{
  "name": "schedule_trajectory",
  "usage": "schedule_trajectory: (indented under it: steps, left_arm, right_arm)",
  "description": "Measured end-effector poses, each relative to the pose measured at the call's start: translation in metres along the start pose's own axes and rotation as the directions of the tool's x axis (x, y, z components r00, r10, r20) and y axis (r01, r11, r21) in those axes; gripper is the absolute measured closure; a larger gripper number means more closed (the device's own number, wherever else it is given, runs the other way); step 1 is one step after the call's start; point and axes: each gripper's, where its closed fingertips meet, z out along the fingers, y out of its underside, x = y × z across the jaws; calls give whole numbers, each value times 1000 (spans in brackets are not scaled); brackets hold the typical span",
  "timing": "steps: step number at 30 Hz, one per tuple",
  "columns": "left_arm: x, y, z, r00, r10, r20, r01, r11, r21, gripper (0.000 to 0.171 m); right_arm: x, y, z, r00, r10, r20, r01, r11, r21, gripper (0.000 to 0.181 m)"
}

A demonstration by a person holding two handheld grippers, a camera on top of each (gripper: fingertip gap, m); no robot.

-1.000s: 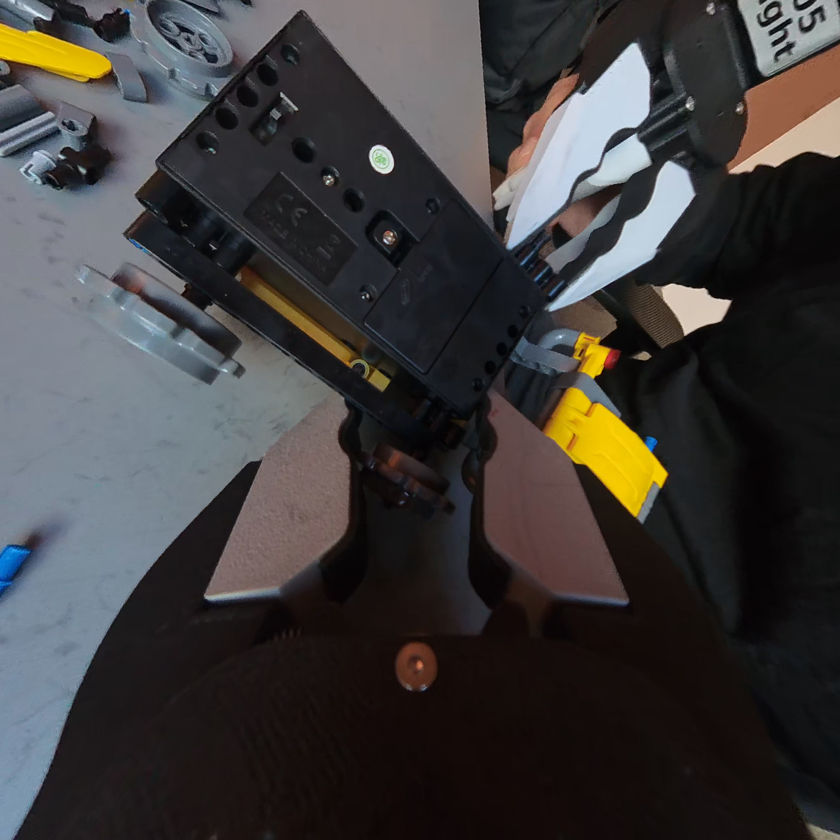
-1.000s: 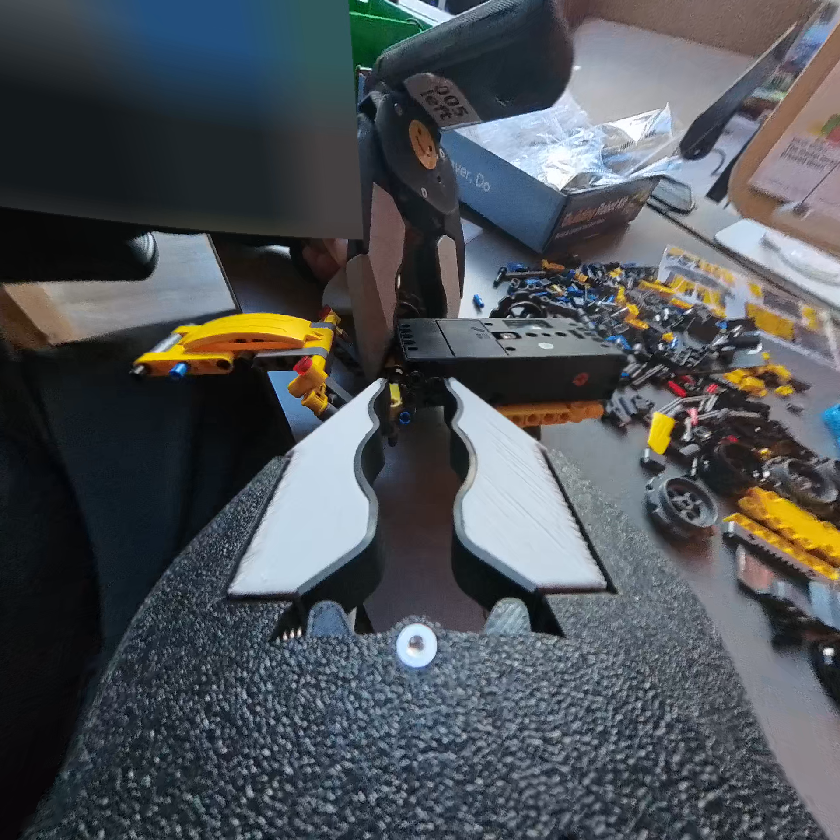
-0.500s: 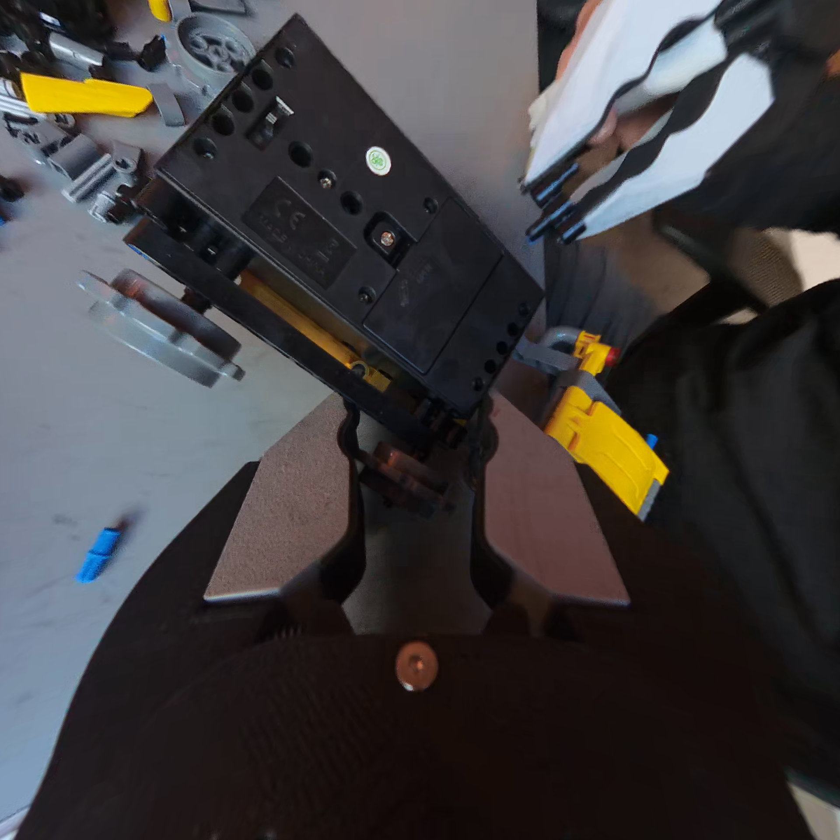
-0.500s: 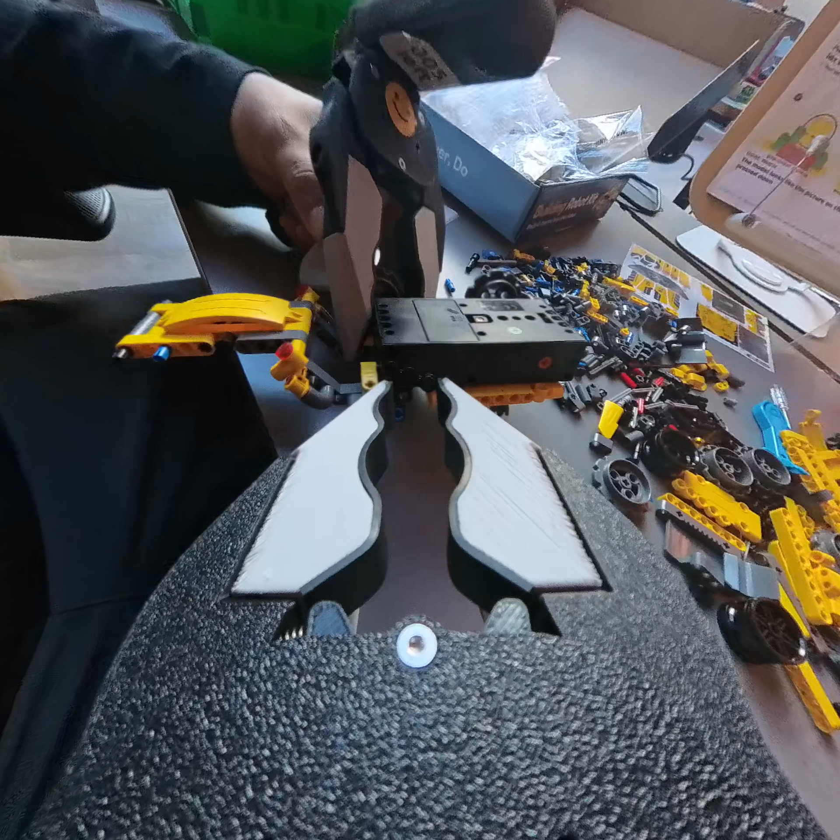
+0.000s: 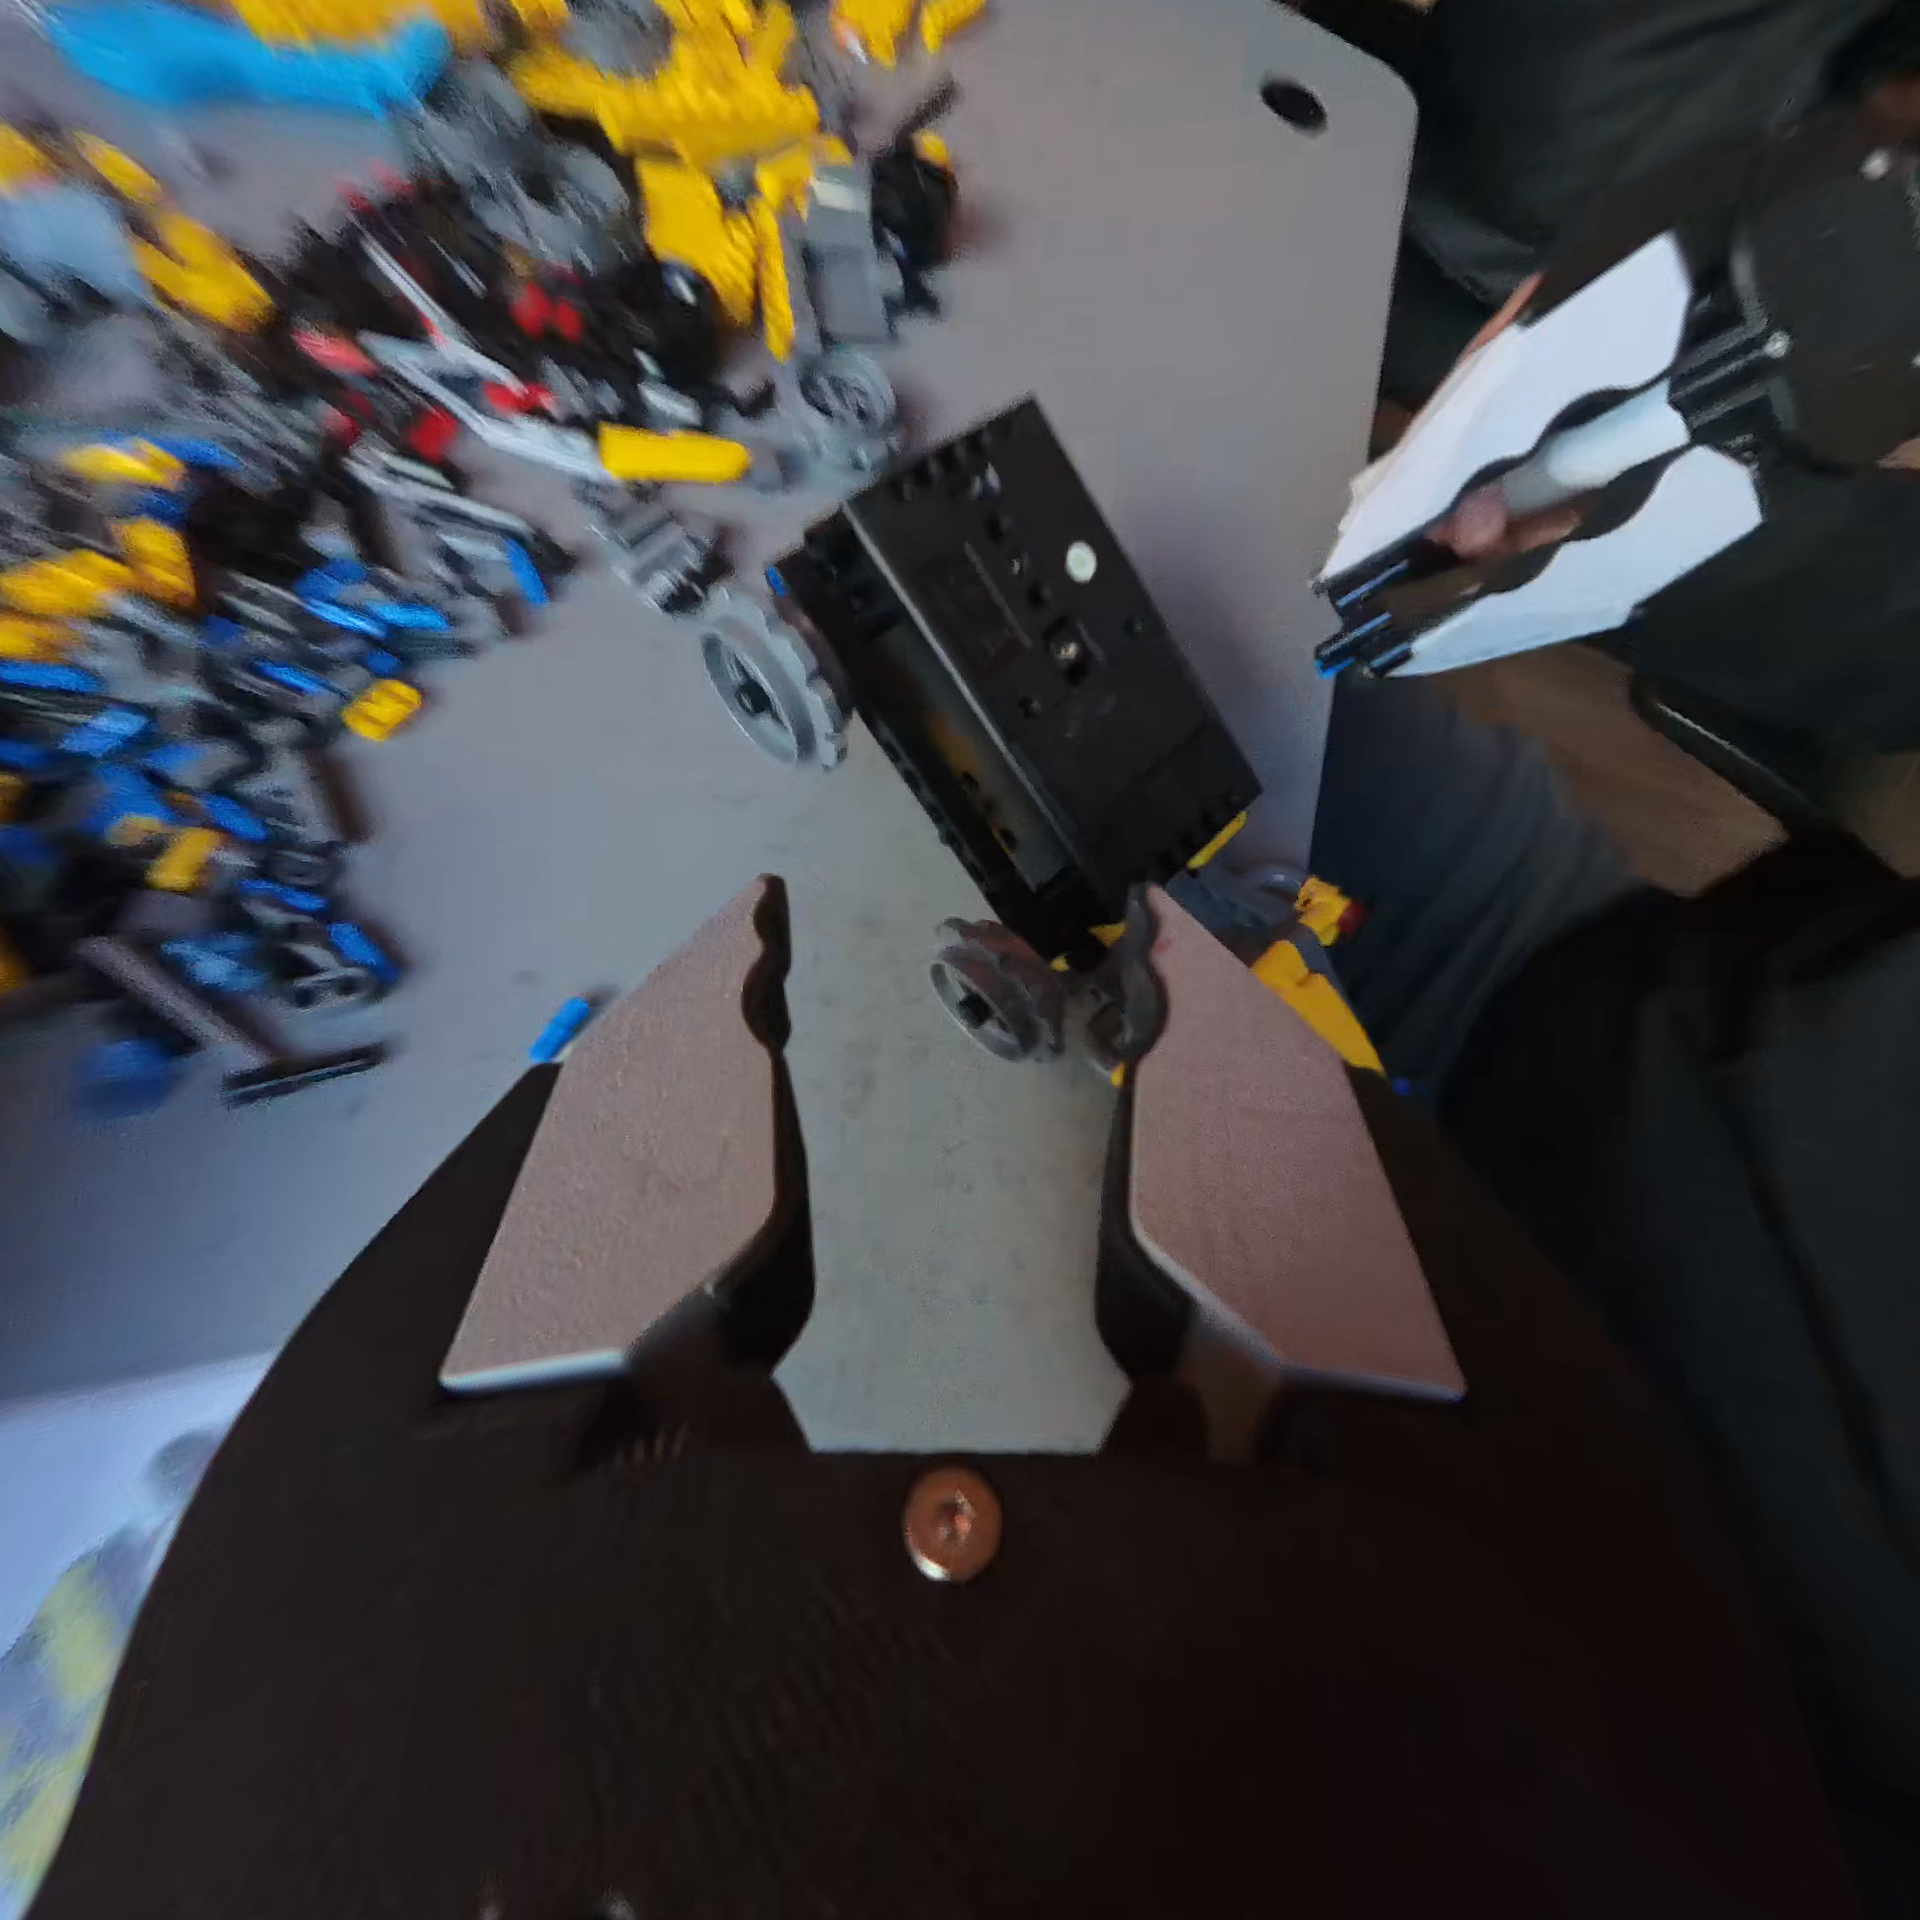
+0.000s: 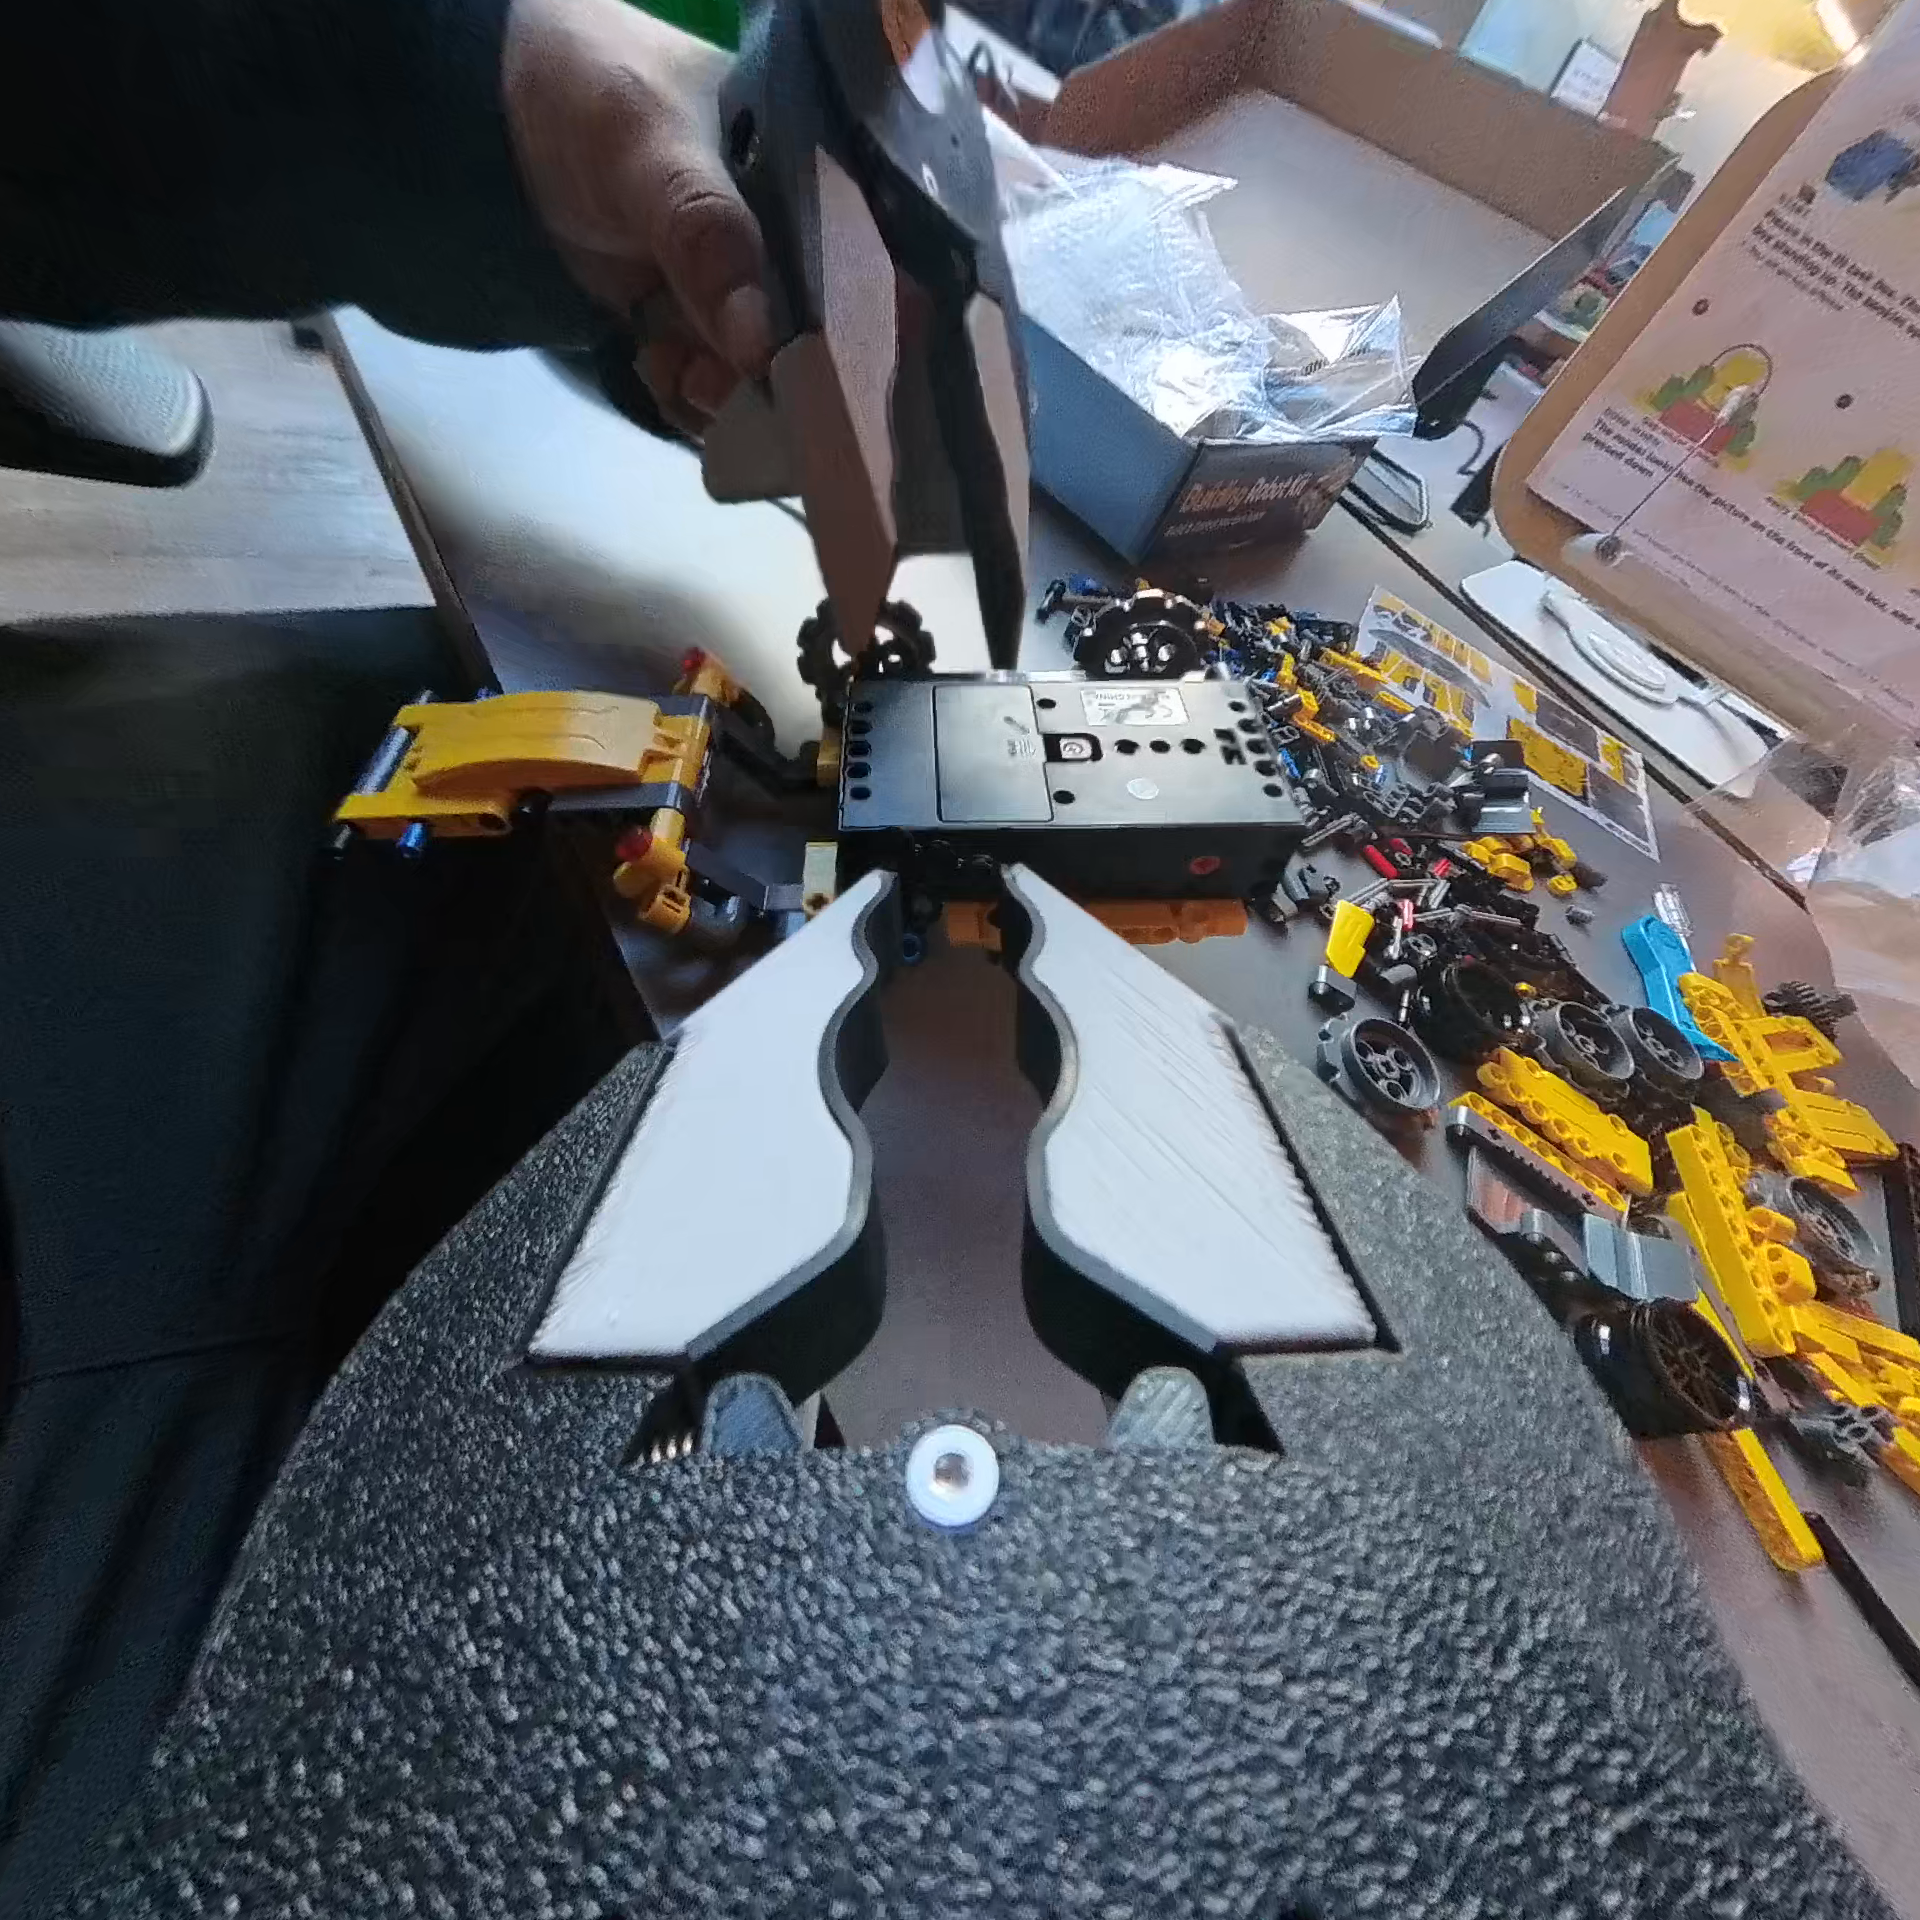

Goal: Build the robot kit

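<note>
My left claw (image 5: 956, 935) has brown pads, my right claw (image 6: 945, 904) white; black battery box (image 6: 1060, 779), yellow arm piece (image 6: 540, 748), grey worktop (image 5: 623, 831)

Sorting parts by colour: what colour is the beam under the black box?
Orange beam, clearest in the right wrist view.

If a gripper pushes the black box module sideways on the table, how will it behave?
The black box module looks rigid, probably heavy for its size. It lies low and flat, so tipping seems unlikely. With gear wheels attached and the yellow arm assembly beside it, it may pivot rather than slide straight.
</note>
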Motion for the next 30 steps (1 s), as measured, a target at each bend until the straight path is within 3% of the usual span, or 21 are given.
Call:
schedule_trajectory:
  steps: [3, 6, 9, 12, 15, 21, 25, 30]
  left_arm:
    - [41, -24, -18, 975, 205, 87, -213, 972, 99, 132]
    - [89, -22, 7, 941, 338, 23, -338, 938, 69, 151]
    - [88, -30, 16, 831, 516, 208, -537, 842, 56, 151]
    - [96, -33, 18, 730, 626, 276, -658, 753, 32, 154]
    - [109, -29, 25, 729, 653, 205, -674, 737, 48, 155]
    - [115, -36, 26, 839, 535, 100, -545, 825, 149, 164]
    - [114, -27, 30, 828, 557, 69, -561, 821, 106, 163]
    - [115, -21, 30, 788, 613, 56, -616, 785, 70, 164]
  right_arm:
    - [0, -14, -5, 996, 91, 13, -92, 992, 87, 163]
    - [2, -27, -5, 972, 228, 58, -234, 957, 171, 163]
    - [2, -33, -3, 928, 351, 126, -370, 908, 197, 163]
    - [-2, -32, -6, 905, 393, 163, -418, 893, 168, 163]
    - [-6, -30, -10, 912, 377, 161, -399, 907, 137, 163]
    - [-9, -30, -11, 975, 217, 53, -220, 973, 71, 163]
    - [-18, -32, -9, 995, 101, 23, -102, 994, 31, 163]
    - [-23, -30, -7, 997, 70, 30, -71, 997, 11, 163]
